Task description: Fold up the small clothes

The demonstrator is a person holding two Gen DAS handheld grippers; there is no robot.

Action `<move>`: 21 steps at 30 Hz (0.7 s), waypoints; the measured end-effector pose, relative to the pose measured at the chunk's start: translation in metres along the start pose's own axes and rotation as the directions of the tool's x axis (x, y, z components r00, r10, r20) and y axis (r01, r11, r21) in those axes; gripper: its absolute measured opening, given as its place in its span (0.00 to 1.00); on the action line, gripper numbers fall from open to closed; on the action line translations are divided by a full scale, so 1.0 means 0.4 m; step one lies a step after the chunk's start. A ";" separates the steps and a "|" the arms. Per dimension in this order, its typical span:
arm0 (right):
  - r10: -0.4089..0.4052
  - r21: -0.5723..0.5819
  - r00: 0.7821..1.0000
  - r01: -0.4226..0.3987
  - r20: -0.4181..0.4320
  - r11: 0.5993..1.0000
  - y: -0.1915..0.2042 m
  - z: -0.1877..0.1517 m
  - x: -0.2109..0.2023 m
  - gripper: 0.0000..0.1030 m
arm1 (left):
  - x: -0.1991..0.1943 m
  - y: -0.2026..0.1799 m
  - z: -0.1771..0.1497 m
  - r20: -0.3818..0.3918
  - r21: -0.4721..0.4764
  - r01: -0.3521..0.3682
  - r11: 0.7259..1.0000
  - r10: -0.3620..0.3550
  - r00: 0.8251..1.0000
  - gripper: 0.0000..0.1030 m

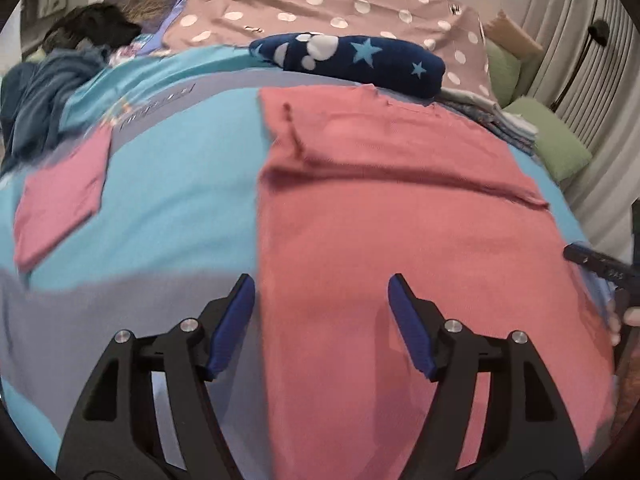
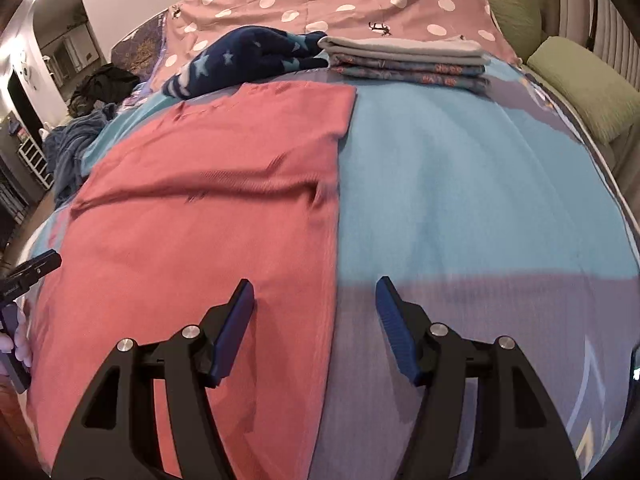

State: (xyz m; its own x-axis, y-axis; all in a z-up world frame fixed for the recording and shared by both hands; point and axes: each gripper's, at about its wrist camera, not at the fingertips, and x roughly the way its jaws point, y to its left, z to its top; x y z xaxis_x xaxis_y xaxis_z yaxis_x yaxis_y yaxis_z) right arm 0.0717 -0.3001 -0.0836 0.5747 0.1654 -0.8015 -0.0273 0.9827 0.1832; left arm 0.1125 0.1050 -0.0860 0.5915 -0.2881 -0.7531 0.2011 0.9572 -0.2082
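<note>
A salmon-red garment (image 1: 400, 220) lies flat on the bed, with a folded flap across its far half. In the left wrist view my left gripper (image 1: 322, 292) hovers open over the garment's near left edge, and that edge runs just inside the left fingertip (image 1: 240, 308). In the right wrist view the same garment (image 2: 200, 220) fills the left half. My right gripper (image 2: 314, 286) stands open over its near right edge, left finger above cloth, right finger above the bedcover. Neither gripper has anything pinched between its pads.
The bedcover (image 2: 480, 180) is turquoise and grey. A small folded pink cloth (image 1: 60, 208) lies to the left. A navy star blanket (image 1: 360, 60), a stack of folded clothes (image 2: 408, 64) and green pillows (image 2: 592, 80) sit at the far side. Crumpled blue clothes (image 1: 40, 100) are heaped far left.
</note>
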 end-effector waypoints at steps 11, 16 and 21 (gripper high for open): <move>0.125 0.103 0.992 -0.127 0.027 0.987 -0.013 -0.239 -0.179 0.62 | -0.145 -0.007 -0.215 -0.076 0.099 0.059 0.993 -0.052 0.996 0.70; 0.159 0.132 0.987 -0.163 0.037 0.978 -0.002 -0.333 -0.244 0.62 | -0.206 -0.026 -0.295 -0.072 0.116 0.082 0.990 -0.074 0.995 0.70; 0.171 0.120 0.985 -0.173 0.030 0.978 0.021 -0.415 -0.300 0.62 | -0.260 -0.041 -0.371 -0.058 0.129 0.062 0.990 -0.055 0.997 0.70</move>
State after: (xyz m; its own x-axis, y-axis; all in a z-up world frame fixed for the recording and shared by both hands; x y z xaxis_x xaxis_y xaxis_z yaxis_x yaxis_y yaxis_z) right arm -0.1333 -0.2977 -0.0805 0.5861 0.3280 -0.7409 -0.0283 0.9221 0.3859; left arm -0.0683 0.1233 -0.0969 0.5330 -0.3379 -0.7757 0.3367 0.9258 -0.1719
